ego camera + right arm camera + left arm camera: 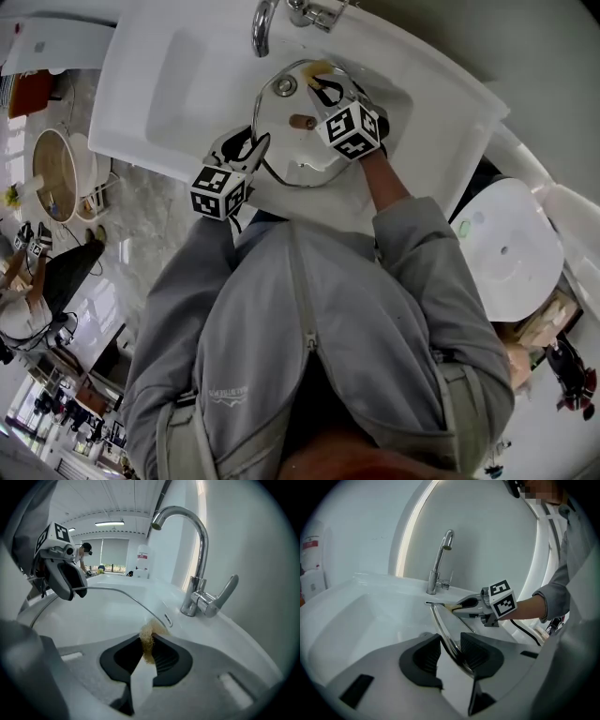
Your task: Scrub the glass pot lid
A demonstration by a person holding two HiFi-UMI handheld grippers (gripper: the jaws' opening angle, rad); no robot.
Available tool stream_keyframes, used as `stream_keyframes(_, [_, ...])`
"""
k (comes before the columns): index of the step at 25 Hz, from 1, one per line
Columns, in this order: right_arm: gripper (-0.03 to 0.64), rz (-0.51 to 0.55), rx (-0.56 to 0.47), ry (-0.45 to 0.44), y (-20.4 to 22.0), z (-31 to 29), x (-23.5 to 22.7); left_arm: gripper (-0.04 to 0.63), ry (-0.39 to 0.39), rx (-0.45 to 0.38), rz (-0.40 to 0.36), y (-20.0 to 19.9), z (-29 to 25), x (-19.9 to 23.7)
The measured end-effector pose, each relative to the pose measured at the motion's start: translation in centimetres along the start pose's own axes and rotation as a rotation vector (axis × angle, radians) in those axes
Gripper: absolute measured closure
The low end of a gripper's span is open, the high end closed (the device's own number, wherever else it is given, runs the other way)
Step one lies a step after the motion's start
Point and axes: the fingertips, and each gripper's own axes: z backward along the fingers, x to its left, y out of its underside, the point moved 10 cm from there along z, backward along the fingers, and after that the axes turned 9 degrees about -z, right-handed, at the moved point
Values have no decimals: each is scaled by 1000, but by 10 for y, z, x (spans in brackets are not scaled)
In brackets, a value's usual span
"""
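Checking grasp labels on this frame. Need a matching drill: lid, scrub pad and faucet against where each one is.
Things:
1. glass pot lid
2. tan scrub pad
3. faucet

Places:
A. standing on the back edge of the sink basin, nothing gripping it
B. pinched between the jaws of the right hand-held gripper
C. rim clamped in the left hand-held gripper

Pairs: 1-C, 2-B, 3-A

White washbasin, chrome faucet, marbled floor (glossy), ceiling strip lights
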Motion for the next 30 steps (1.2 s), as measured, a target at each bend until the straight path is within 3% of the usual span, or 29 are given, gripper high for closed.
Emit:
stream_keyframes(10, [569,-15,48,-67,4,-24,11,463,-36,47,-26,0,3,1])
stream_keyframes(18, [568,-13,109,-171,29,-8,51,462,-29,47,-21,2,3,3])
stream_keyframes(23, [569,-43,131,-188,43,7,72,460,-28,48,-27,2,3,3])
stream_keyframes(30, [569,-113,214,-295,59,27,103,460,-37,46,-29,2,2,3])
